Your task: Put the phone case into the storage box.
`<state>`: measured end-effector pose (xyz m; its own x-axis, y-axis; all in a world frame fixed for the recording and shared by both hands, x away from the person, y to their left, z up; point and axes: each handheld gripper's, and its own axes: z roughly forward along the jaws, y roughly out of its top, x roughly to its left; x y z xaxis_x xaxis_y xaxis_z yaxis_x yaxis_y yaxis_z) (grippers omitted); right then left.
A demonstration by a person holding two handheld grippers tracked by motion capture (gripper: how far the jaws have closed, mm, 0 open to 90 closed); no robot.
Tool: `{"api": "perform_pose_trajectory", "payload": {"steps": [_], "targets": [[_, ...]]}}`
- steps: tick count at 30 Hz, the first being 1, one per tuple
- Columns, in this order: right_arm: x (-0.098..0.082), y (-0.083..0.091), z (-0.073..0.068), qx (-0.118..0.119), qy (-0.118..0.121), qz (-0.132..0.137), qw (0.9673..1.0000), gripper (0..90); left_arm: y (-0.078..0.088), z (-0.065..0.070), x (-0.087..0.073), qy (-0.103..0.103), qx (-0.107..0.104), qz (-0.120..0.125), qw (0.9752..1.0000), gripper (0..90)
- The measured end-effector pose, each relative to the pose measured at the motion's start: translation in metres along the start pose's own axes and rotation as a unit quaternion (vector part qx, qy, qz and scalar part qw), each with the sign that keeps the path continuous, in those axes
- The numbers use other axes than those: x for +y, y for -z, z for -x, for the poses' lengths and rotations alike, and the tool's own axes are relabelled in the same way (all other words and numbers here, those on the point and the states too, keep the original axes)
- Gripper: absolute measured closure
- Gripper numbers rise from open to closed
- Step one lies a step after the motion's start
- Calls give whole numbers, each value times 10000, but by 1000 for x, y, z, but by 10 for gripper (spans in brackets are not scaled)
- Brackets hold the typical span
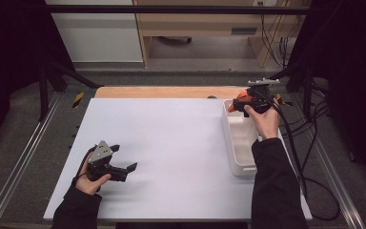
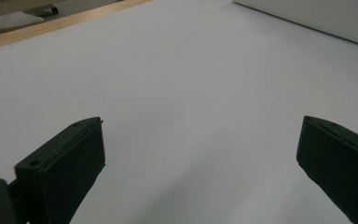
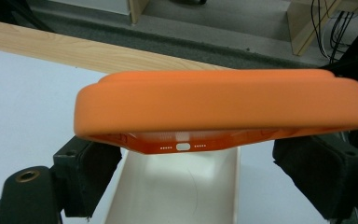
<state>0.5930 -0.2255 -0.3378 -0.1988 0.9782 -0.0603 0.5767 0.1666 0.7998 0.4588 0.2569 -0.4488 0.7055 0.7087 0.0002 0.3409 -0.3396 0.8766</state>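
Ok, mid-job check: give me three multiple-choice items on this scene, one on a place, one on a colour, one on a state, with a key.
1. Where is the right tongs?
A. over the far end of the white bin
B. at the table's left edge
C. beside the left tongs

2. What colour is the phone case?
A. blue
B. orange
C. green

3. How do the left tongs stand?
A. shut on the case
B. shut on nothing
C. open, holding nothing

Key: 1 A, the high view shows them above the bin's far end. 2 B, orange in the right gripper view. 3 C, jaws stand wide apart over the bare white table.
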Motion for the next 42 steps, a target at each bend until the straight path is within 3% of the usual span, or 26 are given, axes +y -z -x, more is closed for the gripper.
{"api": "perform_pose_trajectory", "payload": {"steps": [25, 42], "targets": [[1, -46, -6, -279, -182, -537, 9980, 152, -3, 0, -2, -39, -18, -75, 10000, 5], [1, -69, -7, -376, -318, -767, 9958, 151, -4, 1, -3, -64, -23, -124, 9999, 5]]}}
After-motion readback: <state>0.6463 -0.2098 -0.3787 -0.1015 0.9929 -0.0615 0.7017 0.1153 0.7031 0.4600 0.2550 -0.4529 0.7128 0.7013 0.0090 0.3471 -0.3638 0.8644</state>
